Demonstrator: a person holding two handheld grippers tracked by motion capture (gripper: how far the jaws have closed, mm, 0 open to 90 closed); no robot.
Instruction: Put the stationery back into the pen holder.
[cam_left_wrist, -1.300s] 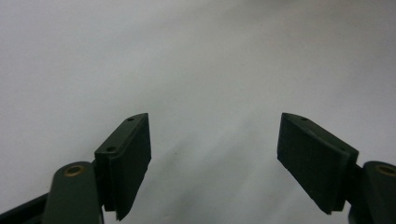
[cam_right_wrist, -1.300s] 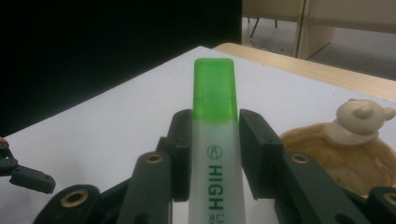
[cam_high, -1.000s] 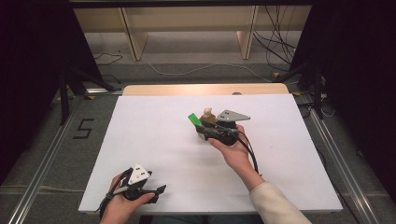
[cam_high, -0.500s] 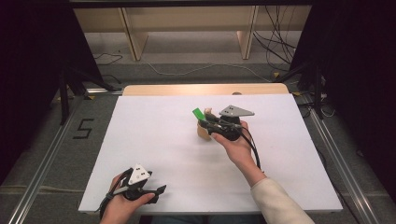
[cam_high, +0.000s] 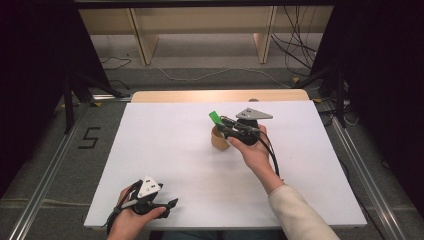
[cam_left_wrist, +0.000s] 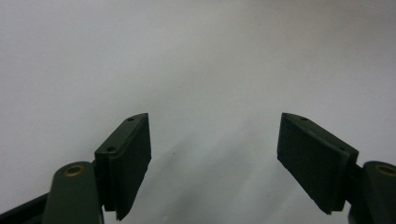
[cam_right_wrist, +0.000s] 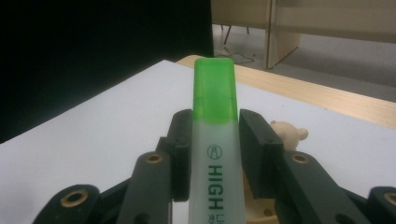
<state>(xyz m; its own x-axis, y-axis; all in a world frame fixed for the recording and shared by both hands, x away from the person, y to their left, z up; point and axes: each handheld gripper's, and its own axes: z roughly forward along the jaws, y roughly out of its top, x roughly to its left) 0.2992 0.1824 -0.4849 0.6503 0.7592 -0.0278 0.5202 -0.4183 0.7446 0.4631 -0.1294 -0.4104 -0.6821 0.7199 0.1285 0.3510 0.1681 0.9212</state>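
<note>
So up close, the right gripper view shows the right tongs (cam_right_wrist: 215, 135) clamped on a green highlighter (cam_right_wrist: 215, 140), with "HIGH" readable on its barrel; from the high view you only get its green cap (cam_high: 215, 118) poking out toward the tabletop's far edge. That view does show a tan wooden cup (cam_high: 218, 139) right under the tongs (cam_high: 225, 126), contents impossible to make out. Left tongs (cam_left_wrist: 215, 154) are spread apart, nothing between them, near the tabletop's (cam_high: 165, 145) near left corner.
</note>
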